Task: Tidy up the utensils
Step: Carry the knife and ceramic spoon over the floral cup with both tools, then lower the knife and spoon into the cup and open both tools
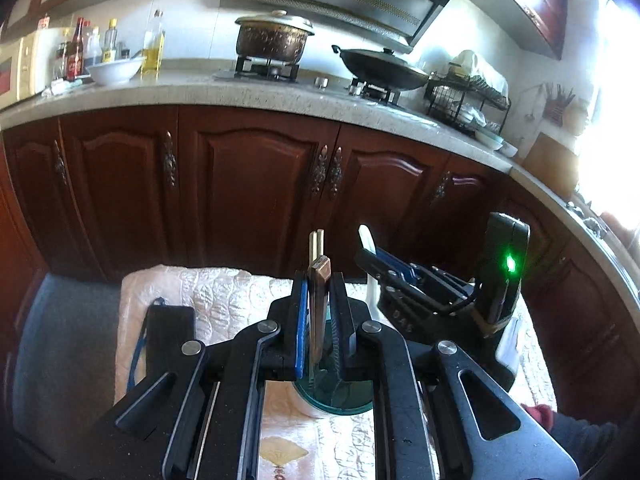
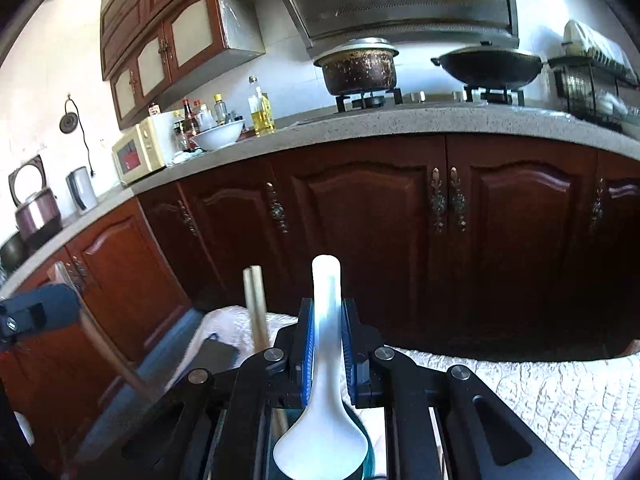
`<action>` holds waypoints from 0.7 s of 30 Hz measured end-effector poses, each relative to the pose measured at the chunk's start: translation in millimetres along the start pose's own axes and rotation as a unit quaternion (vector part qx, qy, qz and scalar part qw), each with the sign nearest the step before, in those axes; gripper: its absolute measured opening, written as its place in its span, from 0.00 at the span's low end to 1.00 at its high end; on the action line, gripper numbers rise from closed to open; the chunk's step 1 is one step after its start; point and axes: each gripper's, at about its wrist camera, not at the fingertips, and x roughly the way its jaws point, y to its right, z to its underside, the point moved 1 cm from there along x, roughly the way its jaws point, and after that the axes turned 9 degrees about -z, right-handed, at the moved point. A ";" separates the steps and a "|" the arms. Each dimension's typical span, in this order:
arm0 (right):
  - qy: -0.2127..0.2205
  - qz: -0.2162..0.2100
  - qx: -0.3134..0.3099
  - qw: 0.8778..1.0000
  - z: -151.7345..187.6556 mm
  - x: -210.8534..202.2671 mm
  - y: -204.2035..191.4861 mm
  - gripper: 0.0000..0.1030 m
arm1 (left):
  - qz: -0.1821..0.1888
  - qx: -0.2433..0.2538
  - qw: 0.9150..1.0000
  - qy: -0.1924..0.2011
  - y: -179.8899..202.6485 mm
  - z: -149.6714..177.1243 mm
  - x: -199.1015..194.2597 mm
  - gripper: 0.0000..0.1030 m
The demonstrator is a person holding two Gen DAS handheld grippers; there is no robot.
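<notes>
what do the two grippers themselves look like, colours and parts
Both are black plastic linkages with round silver pivot bolts and slotted cut-outs. Left gripper and right gripper have blue pads inside the fingers. Seen from the left wrist, the right one has pale lettering and a green light.

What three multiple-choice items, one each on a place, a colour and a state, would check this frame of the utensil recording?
1. Where is the bowl end of the spoon?
A. on the stove
B. over the teal cup, below the right gripper
C. in the dish rack

2. What colour is the spoon?
A. white
B. red
C. black

3. What is the state of the left gripper?
A. open and empty
B. out of view
C. shut on the chopsticks

Answers:
1 B, the right wrist view shows the spoon's bowl over the cup's rim.
2 A, its handle and bowl both look white.
3 C, the left wrist view shows the blue pads pressed against the upright sticks.
</notes>
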 end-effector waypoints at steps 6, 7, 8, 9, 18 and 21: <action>0.026 0.031 -0.034 0.999 12.7 6.5 -9.7 0.11 | -0.005 0.002 1.000 -0.011 2.0 7.8 13.8 0.09; 0.029 0.035 -0.041 0.998 15.6 5.8 -12.1 0.11 | -0.005 0.001 1.000 -0.012 2.2 8.5 15.5 0.09; 0.034 0.037 -0.051 0.997 19.3 4.1 -14.8 0.11 | -0.006 0.000 1.000 -0.012 1.7 9.1 16.4 0.09; 0.036 0.036 -0.056 0.997 20.8 2.8 -17.0 0.11 | -0.007 -0.001 1.000 -0.011 1.3 9.2 16.9 0.09; 0.022 -0.004 -0.032 0.999 24.9 -18.4 -7.6 0.11 | -0.007 -0.008 1.000 -0.012 -3.5 13.1 16.5 0.09; 0.008 -0.029 -0.009 1.000 25.9 -29.2 -2.4 0.11 | -0.006 -0.012 1.000 -0.014 -5.5 16.0 16.6 0.09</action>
